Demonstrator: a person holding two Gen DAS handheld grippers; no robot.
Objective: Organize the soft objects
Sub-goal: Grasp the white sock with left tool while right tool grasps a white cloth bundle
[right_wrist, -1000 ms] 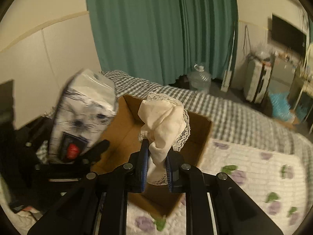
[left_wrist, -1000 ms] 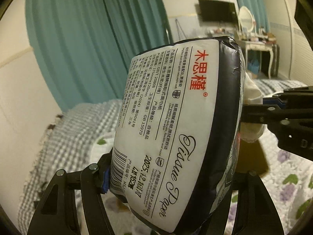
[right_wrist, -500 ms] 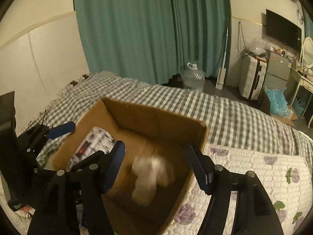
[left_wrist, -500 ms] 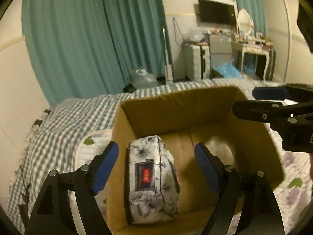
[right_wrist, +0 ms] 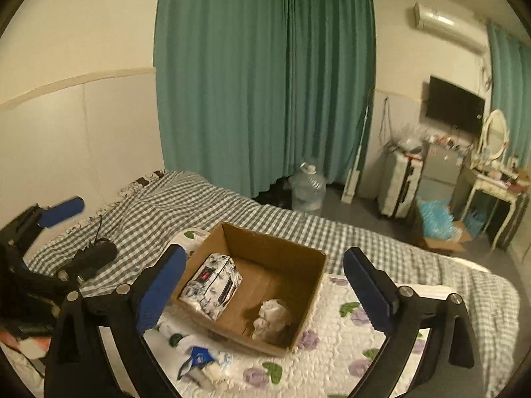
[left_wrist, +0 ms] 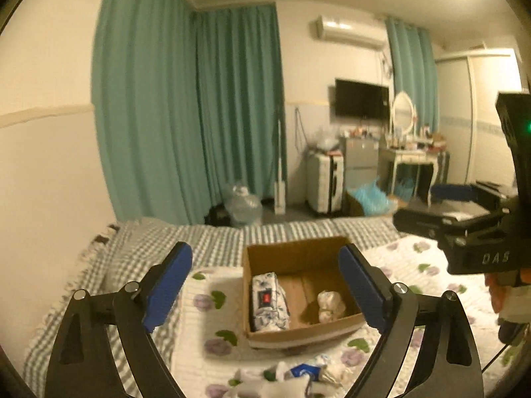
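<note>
A bedroom with cream walls (right_wrist: pixel 83 49) and teal curtains (right_wrist: pixel 265 83). A gray checked bedspread (right_wrist: pixel 199 205) covered the bed. A wall-mounted television (left_wrist: pixel 361 98) hung beside a white vanity table (left_wrist: pixel 411 159), under an air conditioner (left_wrist: pixel 348 31).

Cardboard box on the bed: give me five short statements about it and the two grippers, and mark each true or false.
1. The tissue pack lies inside the cardboard box. True.
2. The cream cloth is clamped in the right gripper. False: it lies loose on the box floor, and that gripper is open.
3. The left gripper is open and holds nothing. True.
4. The pack and the cloth are stacked on each other. False: they lie apart, with bare cardboard between them.
5. Some small soft items lie on the floral quilt outside the box. True.
</note>
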